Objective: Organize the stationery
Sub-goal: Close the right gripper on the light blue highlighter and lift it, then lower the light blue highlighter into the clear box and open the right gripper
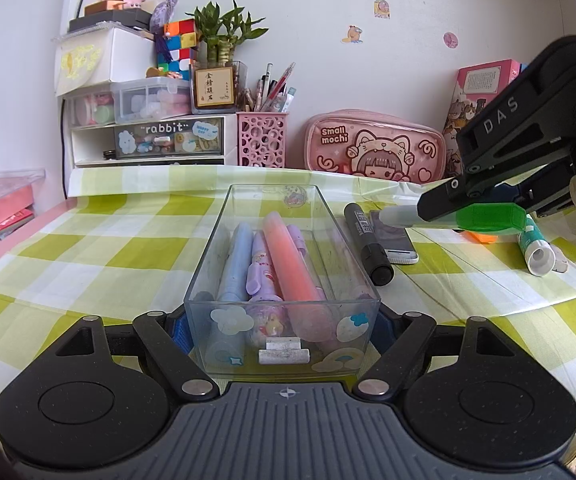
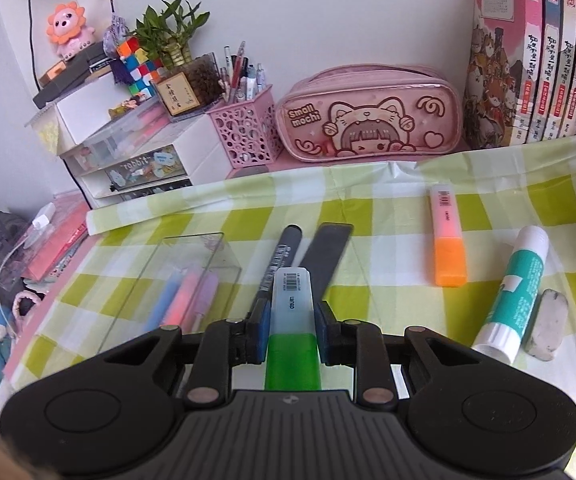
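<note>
Left gripper [image 1: 284, 332] clamped on clear box [image 1: 282, 280] mid-tablecloth; right gripper [image 2: 291, 322] gripping green-capped highlighter [image 2: 291, 320] above tablecloth [image 2: 387, 272].

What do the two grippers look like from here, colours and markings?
Both are matte black. Each has a ribbed grey-black base with a small compass-like emblem, two round discs at the sides, and link arms joined by silver pins. The finger pads are blue. The right gripper, seen from the left wrist, carries raised "DAS" lettering on its side. The left gripper matches. No cables or sleeves show.
</note>
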Motion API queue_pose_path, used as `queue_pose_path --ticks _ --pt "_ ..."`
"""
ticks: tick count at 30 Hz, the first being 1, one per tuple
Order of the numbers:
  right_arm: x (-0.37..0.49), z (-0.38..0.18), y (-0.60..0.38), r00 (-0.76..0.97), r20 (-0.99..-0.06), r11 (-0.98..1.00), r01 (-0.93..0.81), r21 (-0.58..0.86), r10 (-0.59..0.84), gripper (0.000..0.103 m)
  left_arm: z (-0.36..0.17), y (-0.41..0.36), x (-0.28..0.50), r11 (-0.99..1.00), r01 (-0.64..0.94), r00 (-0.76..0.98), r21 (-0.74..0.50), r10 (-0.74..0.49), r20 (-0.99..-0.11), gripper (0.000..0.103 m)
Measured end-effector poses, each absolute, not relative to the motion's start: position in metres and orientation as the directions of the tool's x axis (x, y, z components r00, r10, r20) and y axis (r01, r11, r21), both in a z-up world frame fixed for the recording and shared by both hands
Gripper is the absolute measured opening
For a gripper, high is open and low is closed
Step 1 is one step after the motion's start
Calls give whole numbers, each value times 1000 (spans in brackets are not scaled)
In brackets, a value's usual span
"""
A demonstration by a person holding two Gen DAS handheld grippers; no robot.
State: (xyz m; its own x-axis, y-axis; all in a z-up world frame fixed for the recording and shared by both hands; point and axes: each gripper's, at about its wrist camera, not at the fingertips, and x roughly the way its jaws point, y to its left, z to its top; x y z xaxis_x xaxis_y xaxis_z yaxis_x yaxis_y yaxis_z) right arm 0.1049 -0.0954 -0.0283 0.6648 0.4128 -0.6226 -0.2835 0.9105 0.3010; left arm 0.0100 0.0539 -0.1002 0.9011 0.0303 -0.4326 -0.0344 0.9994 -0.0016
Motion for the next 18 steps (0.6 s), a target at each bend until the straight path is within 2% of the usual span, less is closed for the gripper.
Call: queue_pose_path --ticks 11,18 --pt "98 -10 -85 632 -565 843 -322 431 530 39 -99 53 10 999 -34 901 0 31 -432 77" --pt "110 -18 -70 573 -576 802 -293 520 583 39 -99 53 11 999 -34 901 1 31 -433 76"
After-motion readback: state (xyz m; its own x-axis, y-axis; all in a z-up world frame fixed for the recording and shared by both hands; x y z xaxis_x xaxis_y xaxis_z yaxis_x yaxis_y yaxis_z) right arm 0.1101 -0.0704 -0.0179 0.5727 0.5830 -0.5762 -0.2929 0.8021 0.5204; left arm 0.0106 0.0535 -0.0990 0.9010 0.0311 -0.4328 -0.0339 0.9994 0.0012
